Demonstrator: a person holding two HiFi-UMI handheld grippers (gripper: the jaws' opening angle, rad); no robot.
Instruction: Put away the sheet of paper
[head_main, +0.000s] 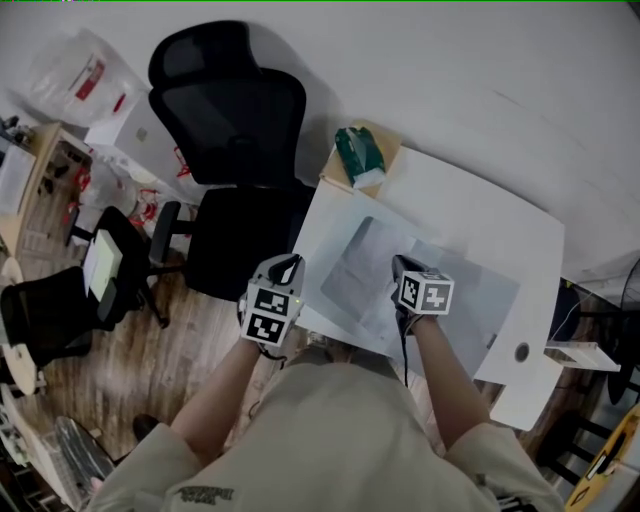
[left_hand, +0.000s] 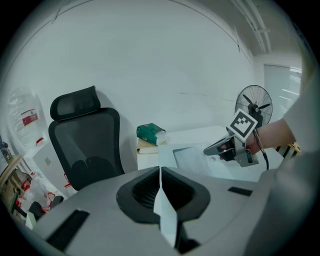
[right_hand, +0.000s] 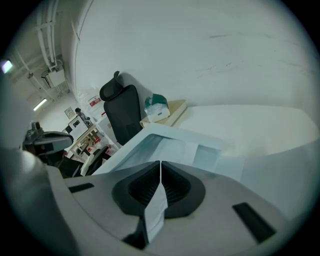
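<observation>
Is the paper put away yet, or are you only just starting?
Only just starting. Done: the left tool and the right tool are each shut on an edge of the sheet of paper. In hand: the sheet, most of which lies on the white table. Left: lifting it off and putting it away; I cannot tell where it should go.

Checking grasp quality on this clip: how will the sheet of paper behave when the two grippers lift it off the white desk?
Probably floppy: the sheet of paper bends up where the left gripper and right gripper pinch its near edge. It is likely very light, so it may sag between them. It looks thin, so a hard pull could crease or tear it.
</observation>
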